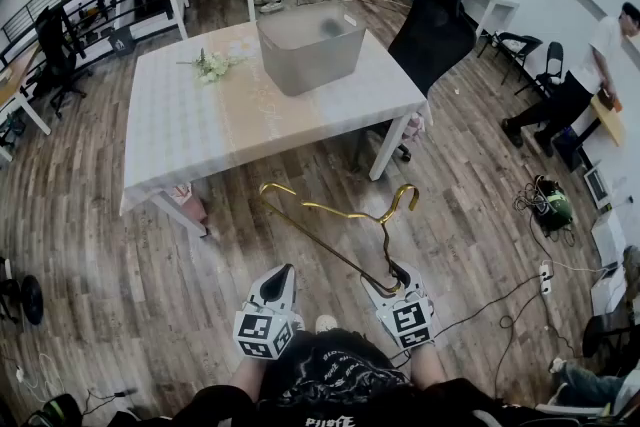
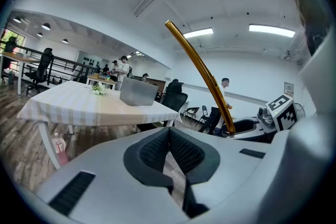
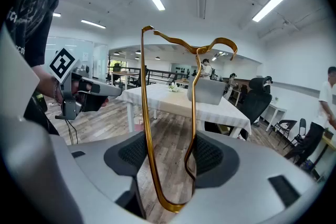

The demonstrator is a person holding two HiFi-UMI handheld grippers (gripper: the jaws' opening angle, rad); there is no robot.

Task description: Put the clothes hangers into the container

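Observation:
A gold wire clothes hanger [image 1: 340,212] hangs in the air in front of the table, its hook pointing toward the table. My right gripper [image 1: 392,277] is shut on one end of it; in the right gripper view two runs of the hanger [image 3: 147,113] pass between the pads of the gripper [image 3: 168,157]. My left gripper [image 1: 283,273] is beside it, shut and holding nothing, its pads meeting at the tips [image 2: 169,131]. The hanger [image 2: 202,73] crosses the left gripper view on the right. The grey container [image 1: 310,50] stands at the table's far edge, apart from both grippers.
The white table [image 1: 200,130] carries a small bunch of flowers [image 1: 213,65] left of the container. A black office chair [image 1: 435,25] stands at its right corner. A person [image 1: 580,85] bends at a desk far right. Cables lie on the wooden floor [image 1: 520,295].

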